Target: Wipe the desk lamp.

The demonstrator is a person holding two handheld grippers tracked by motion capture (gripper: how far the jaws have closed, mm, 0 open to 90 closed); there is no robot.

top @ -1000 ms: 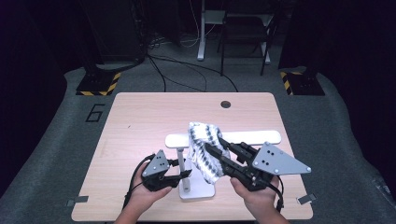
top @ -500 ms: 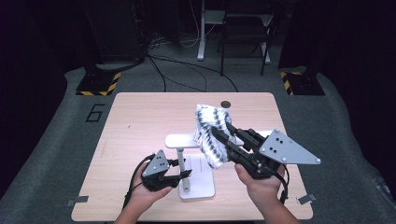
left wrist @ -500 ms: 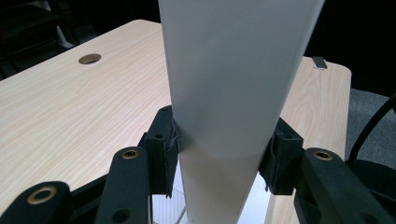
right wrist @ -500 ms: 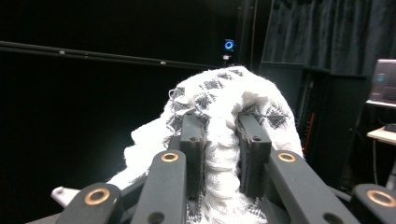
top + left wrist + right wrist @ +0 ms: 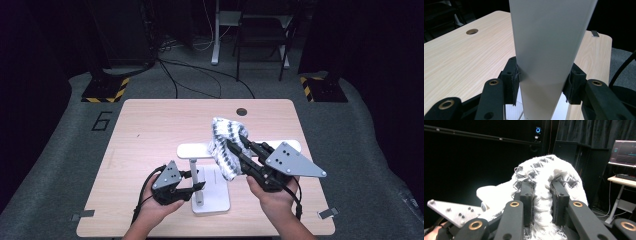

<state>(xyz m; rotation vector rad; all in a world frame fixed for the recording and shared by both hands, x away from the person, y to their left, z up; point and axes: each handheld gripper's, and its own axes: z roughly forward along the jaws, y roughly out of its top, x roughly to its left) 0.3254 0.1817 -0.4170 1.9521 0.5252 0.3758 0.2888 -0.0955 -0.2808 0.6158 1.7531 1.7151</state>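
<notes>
Lab or recording studio, not a home. Black curtains [image 5: 599, 135] and dark walls all round, grey carpet [image 5: 60, 150] with a painted number 6 [image 5: 102, 121]. Light wood counter [image 5: 150, 130] in the middle with a cable hole [image 5: 242, 111]. Cables [image 5: 200, 80] run across the far floor, yellow-black hazard-taped bases [image 5: 106, 90] far left and far right. Monitor with graphs [image 5: 625, 152] on a side desk at right.

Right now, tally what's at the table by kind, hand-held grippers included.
White stand: 1
Patterned knit cloth: 1
Hand-held gripper: 2, left clamped on the stand's post, right gripping the cloth
Total: 4
</notes>
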